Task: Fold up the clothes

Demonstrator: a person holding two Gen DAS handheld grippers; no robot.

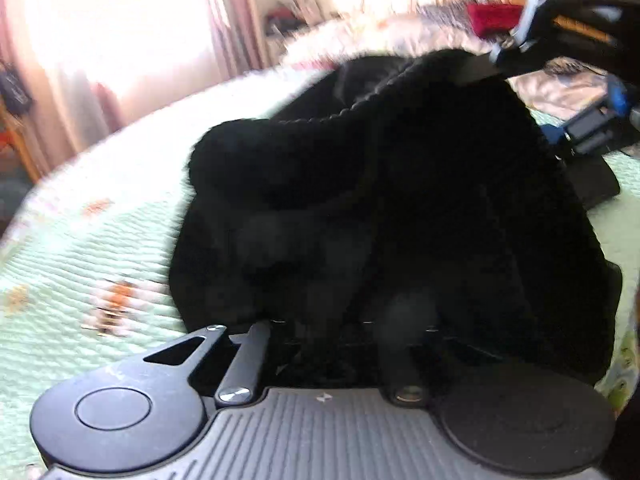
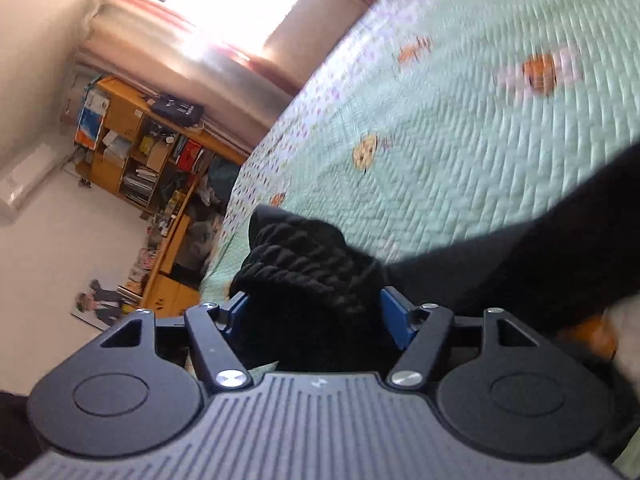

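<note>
A black knitted sweater (image 1: 380,200) is bunched up over a pale green quilted bed (image 1: 100,240). In the left wrist view the fabric lies over my left gripper (image 1: 336,332) and hides its fingers, which seem shut on the lower part of the sweater. At the upper right, my right gripper (image 1: 516,44) holds the sweater's ribbed edge higher up. In the right wrist view my right gripper (image 2: 316,312) is shut on a thick fold of the ribbed sweater (image 2: 308,264), pinched between blue fingers (image 2: 394,320). More black cloth trails off to the right.
The green quilt (image 2: 460,120) with orange prints stretches far ahead. A wooden bookshelf (image 2: 136,152) full of books stands by the curtained window (image 2: 224,20). Piled clothes and a red item (image 1: 492,16) lie near the headboard. A flat black object (image 1: 596,184) rests on the bed.
</note>
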